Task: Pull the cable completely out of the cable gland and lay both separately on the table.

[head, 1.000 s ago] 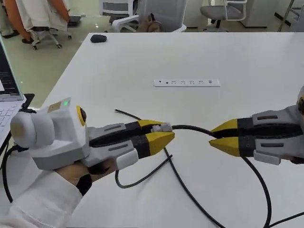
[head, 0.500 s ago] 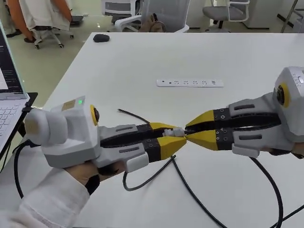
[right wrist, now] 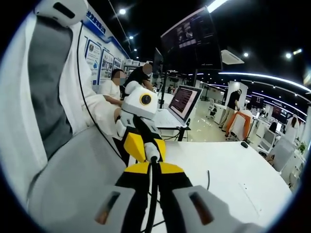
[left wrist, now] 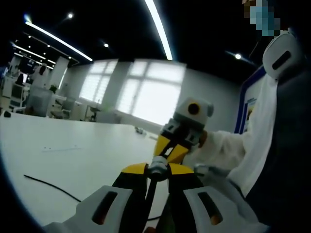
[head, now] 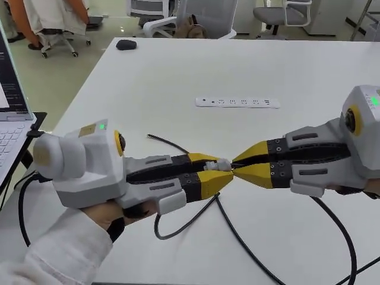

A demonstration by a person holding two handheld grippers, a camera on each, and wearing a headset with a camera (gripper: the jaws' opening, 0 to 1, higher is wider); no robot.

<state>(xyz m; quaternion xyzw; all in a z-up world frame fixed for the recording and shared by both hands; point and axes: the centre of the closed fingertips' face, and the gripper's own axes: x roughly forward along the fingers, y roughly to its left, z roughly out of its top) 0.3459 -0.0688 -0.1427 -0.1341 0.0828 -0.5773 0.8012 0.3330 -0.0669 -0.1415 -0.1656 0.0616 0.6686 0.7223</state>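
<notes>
Above the white table (head: 297, 71), my left gripper (head: 215, 167) is shut on the small white cable gland (head: 218, 164). My right gripper (head: 236, 167) comes in from the right, tip to tip with the left, and is shut on the black cable (head: 240, 240) right beside the gland. The cable hangs down from there and trails in loops over the tabletop. In the left gripper view the gland (left wrist: 158, 165) sits between my yellow jaws, with the right gripper (left wrist: 170, 145) just beyond. In the right gripper view the cable (right wrist: 153, 194) runs between my jaws toward the gland (right wrist: 151, 154).
A white power strip (head: 237, 103) lies at mid-table and a dark mouse (head: 125, 44) near the far edge. A laptop (head: 7, 119) stands off the table's left side. Office chairs (head: 205, 18) and people are beyond.
My right gripper has slid left along the cable, from a gap away to right against the gland. In the last half second almost nothing has moved.
</notes>
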